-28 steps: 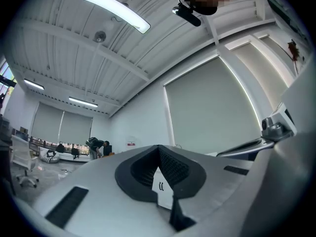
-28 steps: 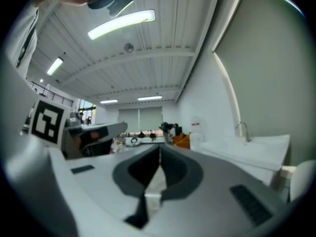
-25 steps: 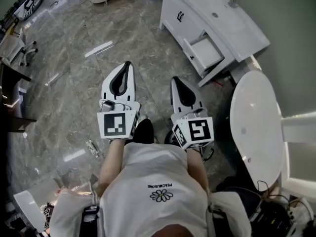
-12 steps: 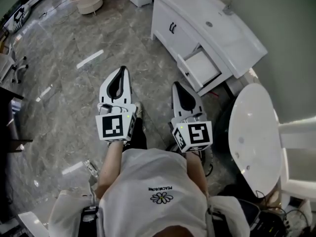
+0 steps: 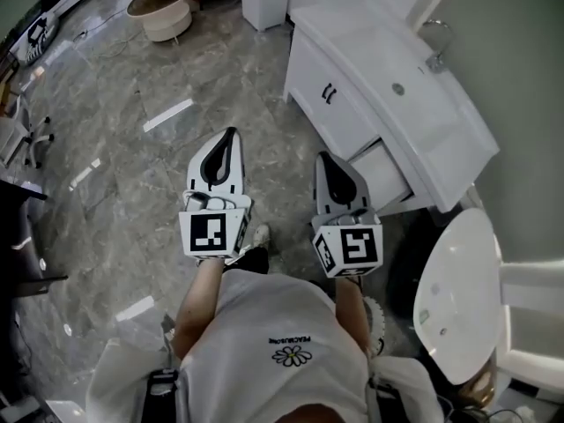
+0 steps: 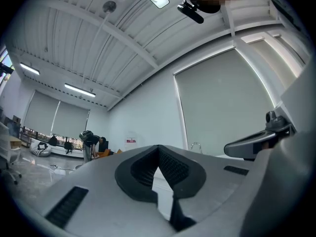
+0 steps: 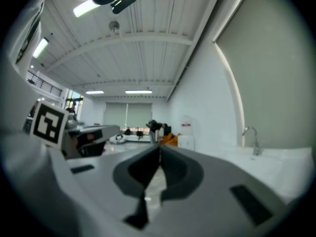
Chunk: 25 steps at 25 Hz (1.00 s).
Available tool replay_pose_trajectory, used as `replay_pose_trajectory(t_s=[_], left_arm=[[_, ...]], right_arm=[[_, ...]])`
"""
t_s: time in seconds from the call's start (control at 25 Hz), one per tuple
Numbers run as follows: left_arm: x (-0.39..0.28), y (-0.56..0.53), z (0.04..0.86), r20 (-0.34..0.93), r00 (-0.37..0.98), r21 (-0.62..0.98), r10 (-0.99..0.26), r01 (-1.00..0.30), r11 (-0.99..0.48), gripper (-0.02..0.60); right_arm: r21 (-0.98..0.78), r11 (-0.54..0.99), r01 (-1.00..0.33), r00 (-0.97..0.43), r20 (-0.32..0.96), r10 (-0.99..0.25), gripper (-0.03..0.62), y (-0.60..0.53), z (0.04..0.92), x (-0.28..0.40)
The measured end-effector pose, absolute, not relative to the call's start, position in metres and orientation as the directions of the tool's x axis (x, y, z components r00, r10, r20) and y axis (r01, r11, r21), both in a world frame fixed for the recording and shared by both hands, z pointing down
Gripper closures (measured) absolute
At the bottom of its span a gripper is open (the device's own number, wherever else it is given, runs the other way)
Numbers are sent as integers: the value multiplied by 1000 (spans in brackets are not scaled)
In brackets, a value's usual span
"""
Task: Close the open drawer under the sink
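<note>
- The open drawer [image 5: 385, 174] sticks out of the white vanity [image 5: 310, 60] at its near end, under the sink basin [image 5: 398, 87].
- Your right gripper [image 5: 327, 158] is the one closer to the vanity. Its tips seem to sit just short of the drawer front, though the steep head view makes that gap hard to judge.
- Its jaws are pressed tip to tip with nothing between them. Leave them that way and use the closed tips as a blunt pusher.
- Your left gripper [image 5: 231, 133] is closed and empty as well, and sits further out from the vanity over the marble floor [image 5: 132, 166]. Keep it there, out of the drawer's path.
- Meet the drawer front near its middle, not at a corner, so the drawer does not skew on its runners.
- Hold the gripper level and push straight in toward the vanity with a steady, gentle press.
- Ease off once the drawer front sits flush with the vanity's face, in line with the dark door handles [image 5: 328, 92].
</note>
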<state>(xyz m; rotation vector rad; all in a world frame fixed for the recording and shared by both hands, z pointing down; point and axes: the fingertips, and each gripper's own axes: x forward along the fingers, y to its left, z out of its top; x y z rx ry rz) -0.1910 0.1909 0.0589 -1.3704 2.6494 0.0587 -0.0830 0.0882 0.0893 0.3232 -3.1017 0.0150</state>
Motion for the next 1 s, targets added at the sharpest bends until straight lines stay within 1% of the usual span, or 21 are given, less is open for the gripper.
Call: replay_pose_trajectory(t_s=[0.16,0.32,0.52,0.68,0.84,1.0], left_arm=[[-243,163,53,-175,-552,-35,-815,-824,566,561],[-267,144,54,-167,-552,-19,-817,-827,562,561],[-272,131,59,-146,-553,-26,-820,-827,562,561],[-271,127,60,-152,-568,-34,-809,-815,579,561],[-269,119,52,-170,-565,-23,-808,-817,576,561],[-257,102,49,-169,-527,-17,-833,-843,538,561]], right_arm=[[8,975,-223,-975,15,-223,565,62,80,-134],[-5,972,-233,-972,39,-233,565,41,87,-160],[-42,976,-214,-976,45,-212,565,28,92,-181],[-29,982,-189,-981,45,-188,565,24,93,-187],[-12,976,-216,-976,21,-216,565,13,84,-182],[-11,964,-267,-964,15,-267,565,1,81,-167]])
